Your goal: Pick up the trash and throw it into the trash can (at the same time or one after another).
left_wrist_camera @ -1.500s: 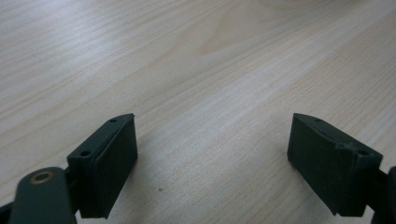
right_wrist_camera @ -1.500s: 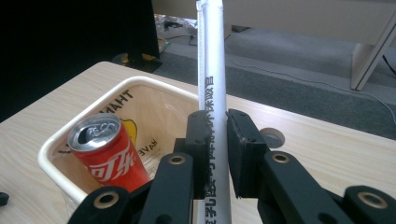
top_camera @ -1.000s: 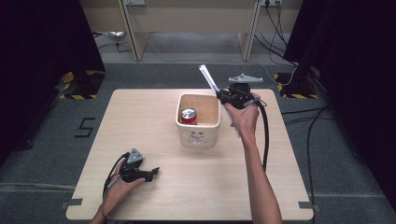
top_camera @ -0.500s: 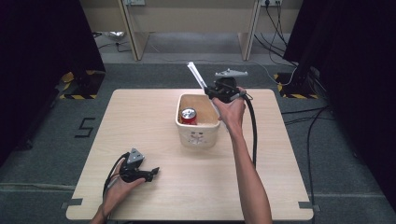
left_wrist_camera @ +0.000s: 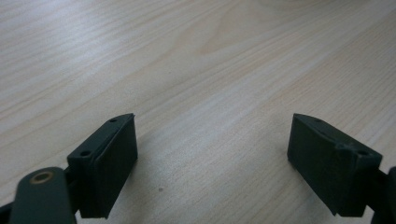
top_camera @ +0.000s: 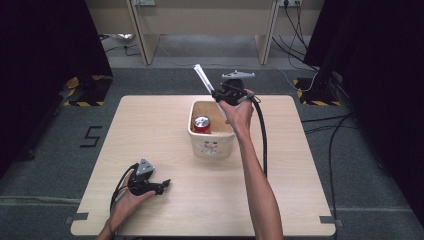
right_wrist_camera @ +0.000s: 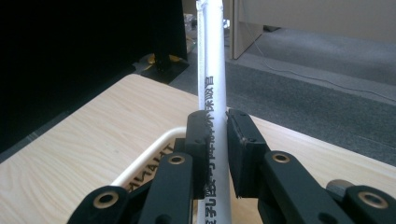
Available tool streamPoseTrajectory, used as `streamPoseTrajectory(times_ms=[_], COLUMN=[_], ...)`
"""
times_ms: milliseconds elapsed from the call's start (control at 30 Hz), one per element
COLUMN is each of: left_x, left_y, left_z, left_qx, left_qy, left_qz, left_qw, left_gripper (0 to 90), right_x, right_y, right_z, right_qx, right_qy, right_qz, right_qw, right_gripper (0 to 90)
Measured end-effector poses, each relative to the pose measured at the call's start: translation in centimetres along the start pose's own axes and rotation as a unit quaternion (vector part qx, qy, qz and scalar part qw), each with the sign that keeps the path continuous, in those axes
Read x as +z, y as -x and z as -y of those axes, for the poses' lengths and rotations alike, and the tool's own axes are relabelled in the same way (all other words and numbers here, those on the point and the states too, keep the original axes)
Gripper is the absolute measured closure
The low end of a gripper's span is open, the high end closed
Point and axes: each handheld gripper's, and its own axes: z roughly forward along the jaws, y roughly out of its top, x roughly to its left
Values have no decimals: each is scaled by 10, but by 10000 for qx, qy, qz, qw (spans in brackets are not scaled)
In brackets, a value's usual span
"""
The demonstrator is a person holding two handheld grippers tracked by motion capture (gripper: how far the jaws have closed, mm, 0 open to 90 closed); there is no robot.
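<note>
My right gripper (top_camera: 216, 95) is held above the far rim of a cream bin (top_camera: 212, 145) at the table's middle. Its jaws are shut on a long white paper-wrapped straw (top_camera: 202, 78) that sticks up and to the left. In the right gripper view the straw (right_wrist_camera: 212, 84), printed with black characters, runs up between the black pads (right_wrist_camera: 199, 140), with the bin's rim (right_wrist_camera: 144, 158) below. A red drink can (top_camera: 202, 123) stands inside the bin. My left gripper (top_camera: 164, 184) rests on the table near the front left, jaws wide apart over bare wood (left_wrist_camera: 210, 93), pads (left_wrist_camera: 109, 163) empty.
The light wooden table (top_camera: 150, 130) stands on grey carpet. Desk legs and cables lie beyond the far edge, with dark curtains at both sides. A black cable (top_camera: 262, 135) trails from the right gripper along the forearm.
The right hand has carried the straw leftward, from beyond the bin's right side to above its far rim. The left hand and gripper have stayed put.
</note>
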Motion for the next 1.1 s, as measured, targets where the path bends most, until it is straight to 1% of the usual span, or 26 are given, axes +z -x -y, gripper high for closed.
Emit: streamPoseTrajectory(times_ms=[67,233,500,567,667,800,900,967,1100], left_x=[0,0,0,0,0,0,0,0,0], left_y=[0,0,0,0,0,0,0,0,0], left_z=[0,0,1,0,1,1,1,1,1], left_qx=[-1,-3,-16,-16,-16,-4,-3,-1,0], left_qy=[2,8,28,27,26,17,16,14,14], left_qz=[-1,4,13,14,13,21,20,21,20], left_qw=[10000,10000,10000,10000,10000,10000,10000,10000,10000], left_gripper=[154,154,155,154,154,155,155,155,155], right_x=[4,14,27,31,35,43,47,49,51], right_y=[0,-1,0,-1,-2,1,2,2,2], right_z=[-1,-1,-1,-2,-3,-1,0,1,3], right_qx=[45,84,58,51,88,85,140,123,141], right_qy=[28,-1,-25,-15,-38,-38,-32,-66,-91], right_qz=[-27,-28,-32,-82,-97,-100,-140,-101,-117], right_qw=[10000,10000,10000,10000,9999,9999,9998,9999,9998], right_gripper=[791,791,791,790,790,790,790,790,789])
